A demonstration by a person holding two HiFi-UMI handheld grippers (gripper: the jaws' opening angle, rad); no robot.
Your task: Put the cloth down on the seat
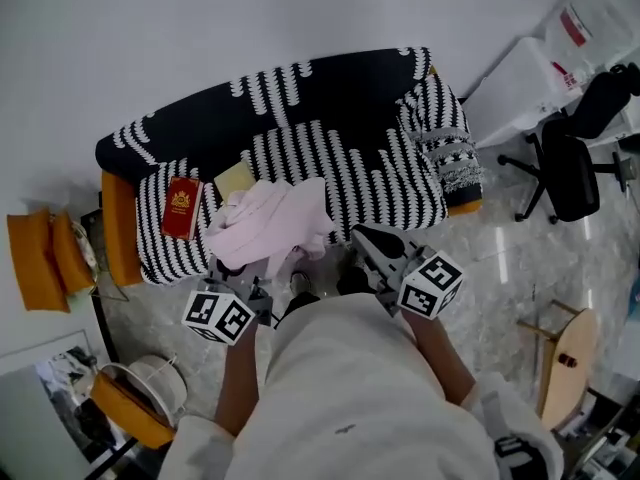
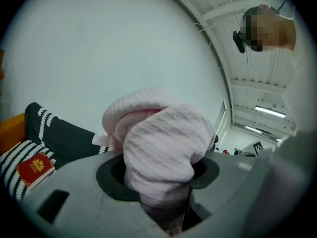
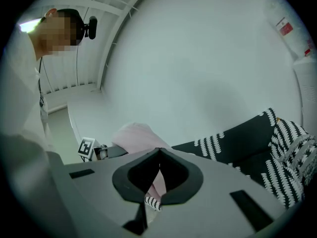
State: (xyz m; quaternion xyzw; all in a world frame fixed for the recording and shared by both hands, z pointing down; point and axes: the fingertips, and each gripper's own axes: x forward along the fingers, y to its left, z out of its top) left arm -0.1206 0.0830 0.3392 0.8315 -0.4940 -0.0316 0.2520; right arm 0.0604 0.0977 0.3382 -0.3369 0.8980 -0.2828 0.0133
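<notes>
A pale pink cloth (image 1: 272, 220) lies bunched on the front of the black-and-white striped sofa seat (image 1: 385, 183), with one end hanging over the front edge. My left gripper (image 1: 263, 290) is below that edge and shut on the cloth. In the left gripper view the cloth (image 2: 161, 138) bulges up between the jaws of the left gripper (image 2: 161, 185) and hides the pads. My right gripper (image 1: 362, 236) is at the seat's front edge, right of the cloth, shut with nothing in it. In the right gripper view the right gripper (image 3: 159, 149) has its tips touching, with the cloth (image 3: 134, 134) behind.
A red booklet (image 1: 182, 208) and a yellow pad (image 1: 235, 180) lie on the seat's left part. A patterned cushion (image 1: 447, 143) sits at the sofa's right end. An office chair (image 1: 570, 163) stands at the right, orange cushions (image 1: 45, 253) on the floor at the left.
</notes>
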